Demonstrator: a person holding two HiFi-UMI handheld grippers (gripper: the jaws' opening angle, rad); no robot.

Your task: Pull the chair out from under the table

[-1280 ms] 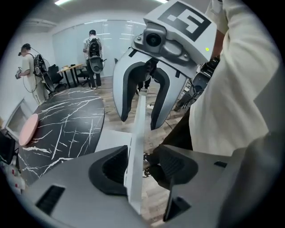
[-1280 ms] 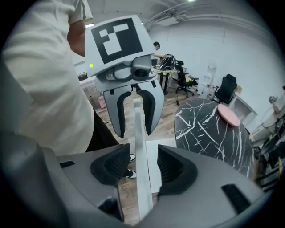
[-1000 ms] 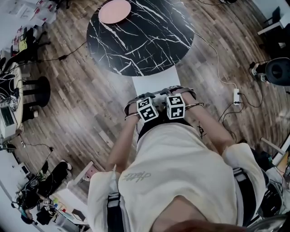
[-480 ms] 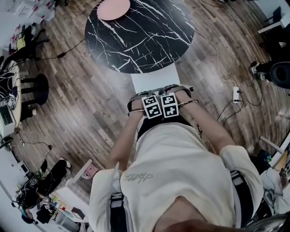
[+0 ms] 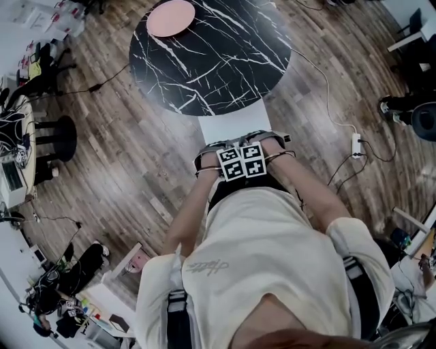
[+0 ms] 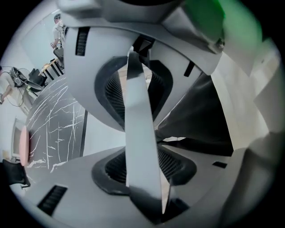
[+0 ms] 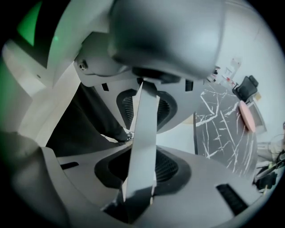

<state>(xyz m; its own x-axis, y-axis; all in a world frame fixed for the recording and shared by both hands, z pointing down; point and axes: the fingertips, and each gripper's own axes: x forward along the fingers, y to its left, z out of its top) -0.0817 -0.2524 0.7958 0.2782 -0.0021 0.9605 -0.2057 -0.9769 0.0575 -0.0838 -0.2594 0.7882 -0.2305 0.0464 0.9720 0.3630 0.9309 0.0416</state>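
Chair (image 5: 232, 125) tucked at table (image 5: 218, 65) rim; floor (image 5: 136, 157) open alongside.

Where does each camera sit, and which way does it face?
Head view: on the person's head, facing steeply down at the black marble table and white chair; shirt, forearms, left gripper, right gripper show.
Left gripper view: rides that gripper, looks along its just-closing jaws, white strip between; shirt at right.
Right gripper view: likewise, mirrored.
Shared by all: table, pink plate.
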